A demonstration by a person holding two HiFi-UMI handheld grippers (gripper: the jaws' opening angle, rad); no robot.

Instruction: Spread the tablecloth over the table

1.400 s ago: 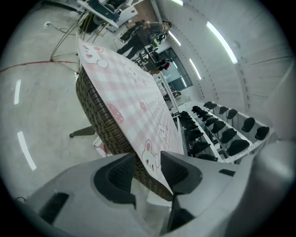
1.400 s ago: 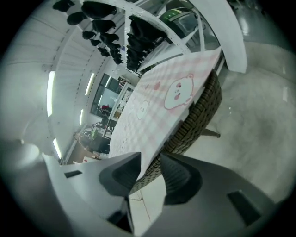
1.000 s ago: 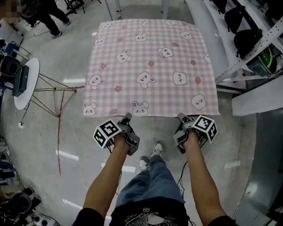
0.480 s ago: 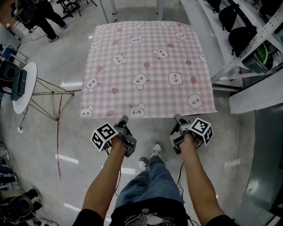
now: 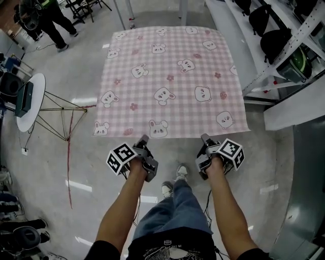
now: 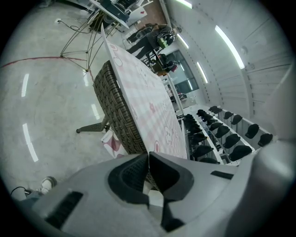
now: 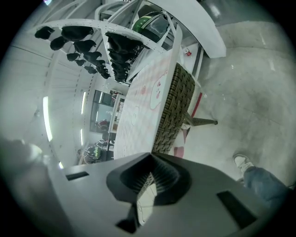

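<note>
A pink checked tablecloth (image 5: 167,81) with bunny and bear prints lies flat over a wicker-sided table (image 6: 118,111). Both grippers sit at its near edge. My left gripper (image 5: 143,138) is shut on the hem towards the near left, and a pale strip of cloth shows between its pads in the left gripper view (image 6: 148,155). Towards the near right, my right gripper (image 5: 204,137) is shut on the hem as well, and whitish fabric with a loose thread shows in its jaws (image 7: 151,156). The tablecloth (image 7: 138,106) runs away from those jaws over the wicker side (image 7: 173,111).
A round white stand (image 5: 28,96) on thin tripod legs is at the left, with a red cable (image 5: 68,152) on the floor beside it. White racks with dark helmets (image 5: 279,40) line the right. A person (image 5: 45,15) stands far left. My shoes (image 5: 175,177) are below the table edge.
Both grippers stay at the cloth's near edge. The head view has shifted slightly. The cloth lies as before.
</note>
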